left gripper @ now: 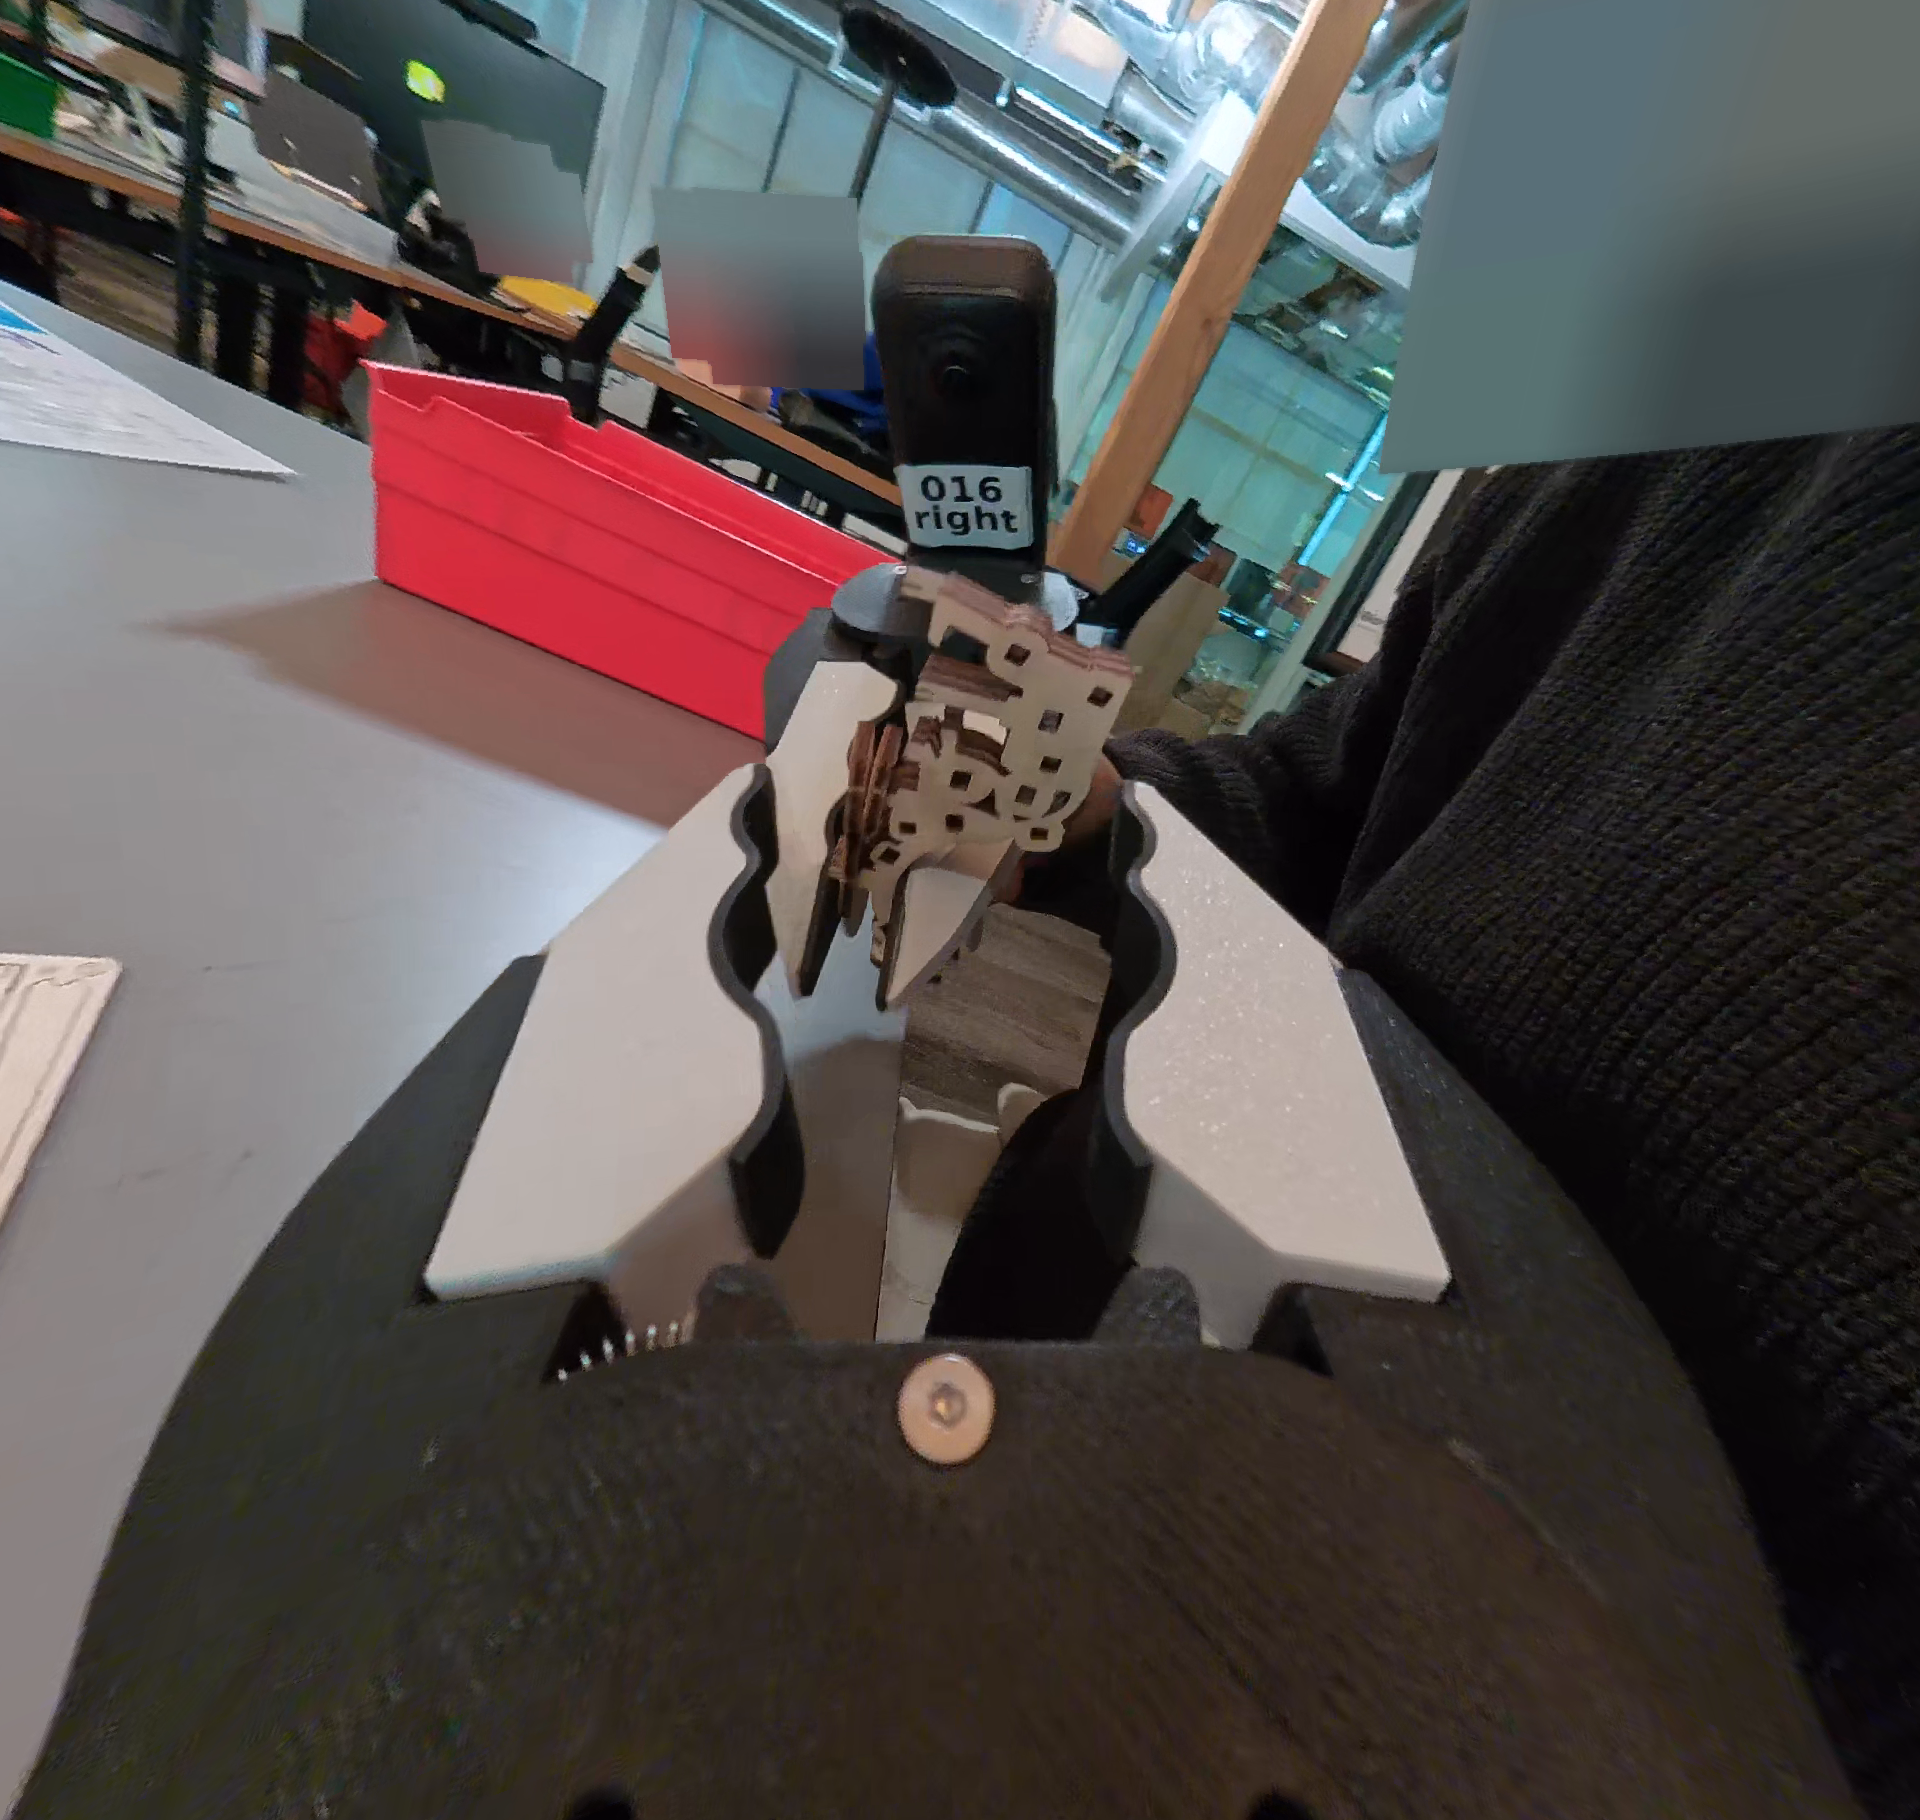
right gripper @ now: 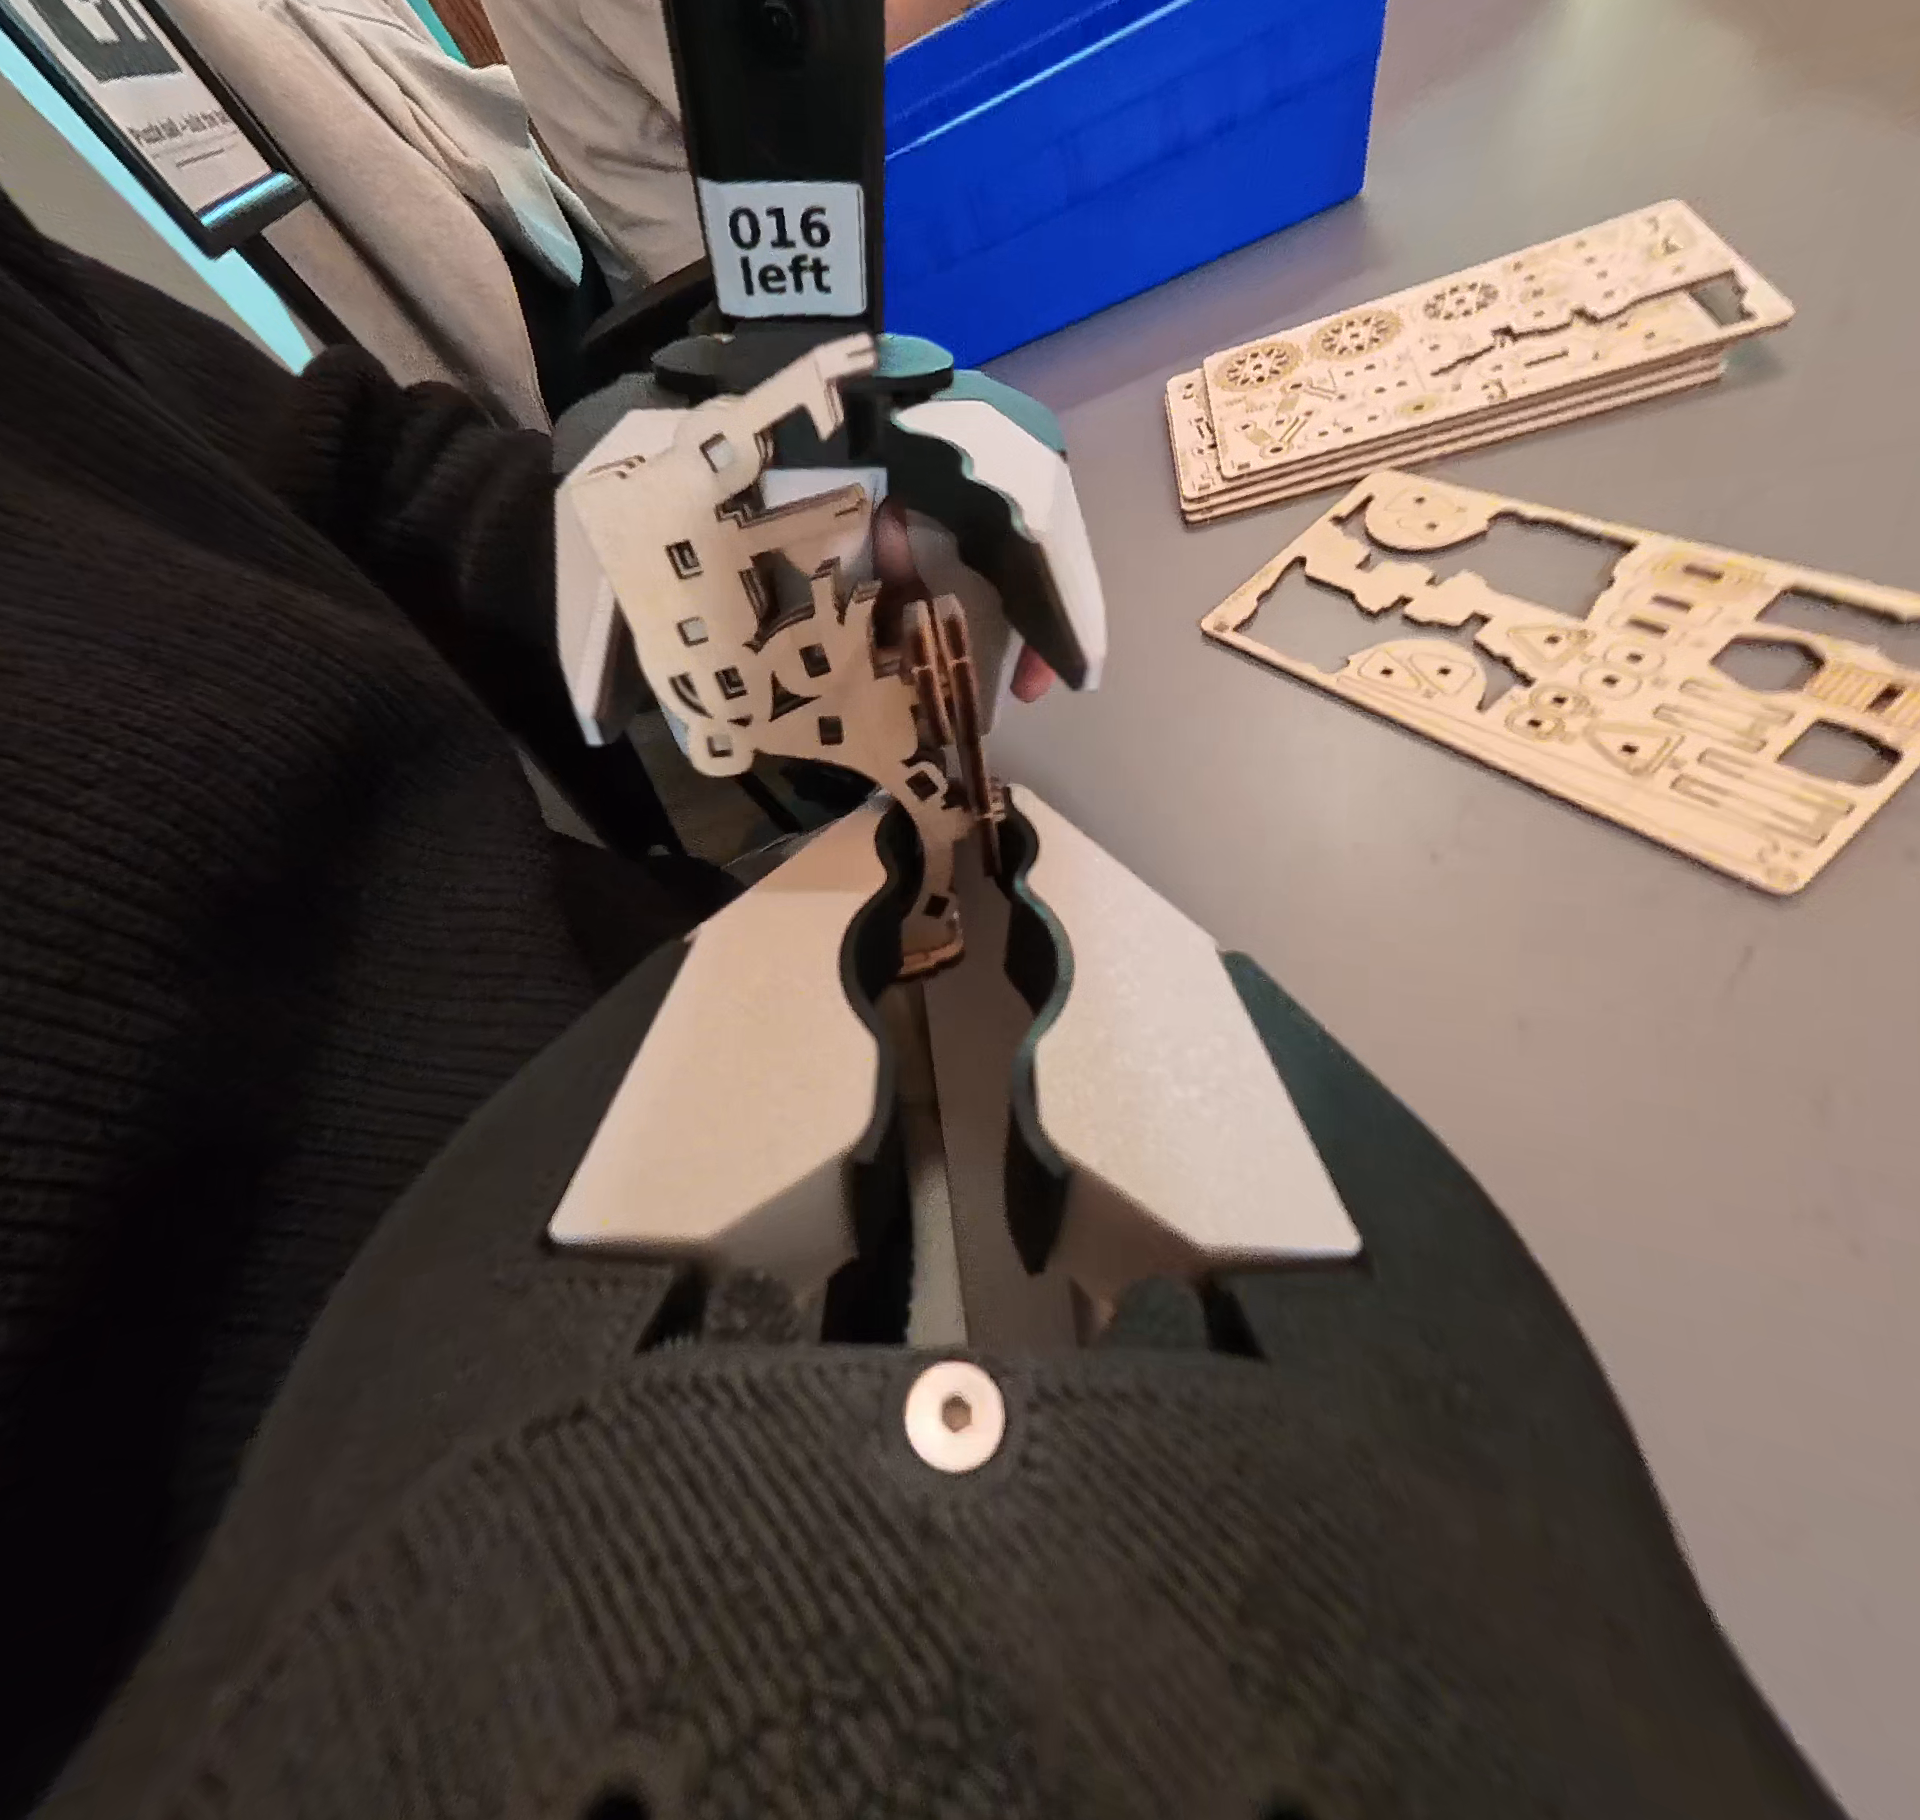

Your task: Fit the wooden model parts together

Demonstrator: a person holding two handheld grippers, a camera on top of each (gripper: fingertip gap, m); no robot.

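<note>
We've got the right gripper (right gripper: pixel 951 835) pinching the wooden model (right gripper: pixel 790 627) up off the table (right gripper: pixel 1455 1095) so the left gripper (left gripper: pixel 940 814), fingers spread, can add parts.

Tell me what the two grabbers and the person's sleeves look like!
Each gripper, left and right, has two pale grey fingers with wavy black pads, set in a ribbed black body fixed by a silver screw. A black camera with a white label stands on top. The sleeves are black knit.
</note>
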